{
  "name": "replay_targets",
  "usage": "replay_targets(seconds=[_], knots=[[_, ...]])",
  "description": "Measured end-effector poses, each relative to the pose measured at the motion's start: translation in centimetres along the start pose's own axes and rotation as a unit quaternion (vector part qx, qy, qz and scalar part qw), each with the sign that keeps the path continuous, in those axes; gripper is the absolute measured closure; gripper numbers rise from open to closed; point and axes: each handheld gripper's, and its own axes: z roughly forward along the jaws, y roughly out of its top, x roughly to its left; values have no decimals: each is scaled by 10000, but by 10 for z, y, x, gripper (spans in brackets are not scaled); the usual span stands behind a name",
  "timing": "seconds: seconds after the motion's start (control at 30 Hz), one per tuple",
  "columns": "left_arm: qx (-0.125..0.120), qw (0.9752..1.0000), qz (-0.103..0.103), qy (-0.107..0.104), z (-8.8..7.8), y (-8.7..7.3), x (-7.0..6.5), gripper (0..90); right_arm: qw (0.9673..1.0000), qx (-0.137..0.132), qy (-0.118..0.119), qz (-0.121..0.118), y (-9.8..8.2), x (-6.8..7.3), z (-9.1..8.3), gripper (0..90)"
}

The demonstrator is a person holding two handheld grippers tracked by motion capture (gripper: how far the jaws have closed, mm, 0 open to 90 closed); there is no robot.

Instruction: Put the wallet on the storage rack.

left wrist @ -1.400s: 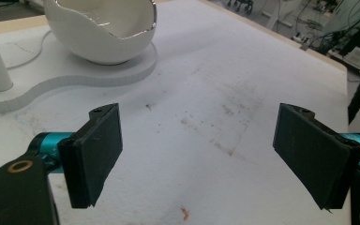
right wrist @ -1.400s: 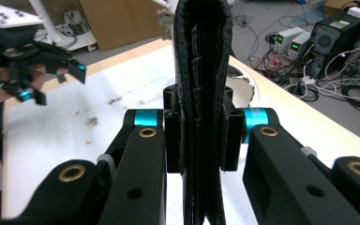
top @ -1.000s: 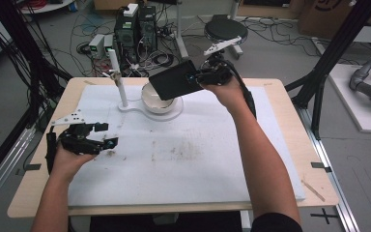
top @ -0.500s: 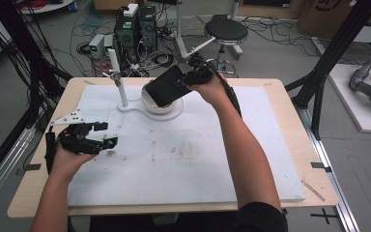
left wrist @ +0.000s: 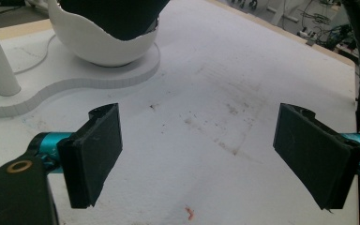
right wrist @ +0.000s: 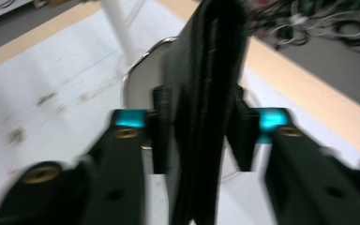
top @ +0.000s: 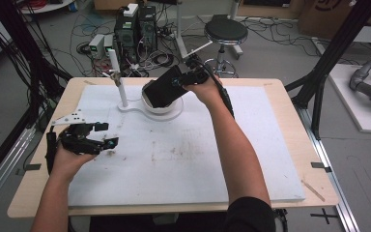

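A flat black folded case (top: 162, 89) stands tilted with its lower end in the white bowl (top: 166, 108) at the far middle of the table. My right gripper (top: 178, 81) is at its upper end. In the right gripper view the case (right wrist: 206, 70) hangs edge-on between the jaws of the right gripper (right wrist: 199, 136), which have just been opening; a narrow gap shows beside the right pad. My left gripper (top: 107, 134) rests on the white mat at the left, open. The left gripper (left wrist: 199, 154) holds nothing and faces the bowl (left wrist: 103, 44).
The bowl sits on a white stand base (top: 130, 107) with an upright white post (top: 117, 79) to its left. The white mat (top: 198, 154) covers most of the wooden table. Cables, computers and a stool lie on the floor beyond the far edge.
My right hand has carried the black case left and down until its lower end sits in the bowl. The left hand has stayed put.
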Motion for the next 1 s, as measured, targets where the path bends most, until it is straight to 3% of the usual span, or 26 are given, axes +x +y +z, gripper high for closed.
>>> replay_targets(seconds=[0.2,0.37,0.6,0.67,0.93,1.0], knots=[[-1,10000,17,-6,0,0,0,159,9980,-309,-526,187,-4,-7,-4,468],[-9,10000,4,-12,0,0,0,159,9968,-381,-486,510,-13,-16,-3,437],[-16,10000,19,6,0,0,-1,158,9965,-393,-505,539,-14,-15,-3,401],[-4,10000,41,25,0,0,-1,158,9963,-425,-638,381,-14,-12,-6,375],[80,9998,108,125,2,0,-3,159,9955,-796,-420,301,-25,-4,-39,294],[73,9998,110,125,2,0,-3,159,9949,-905,-352,267,-31,-1,-54,278]])
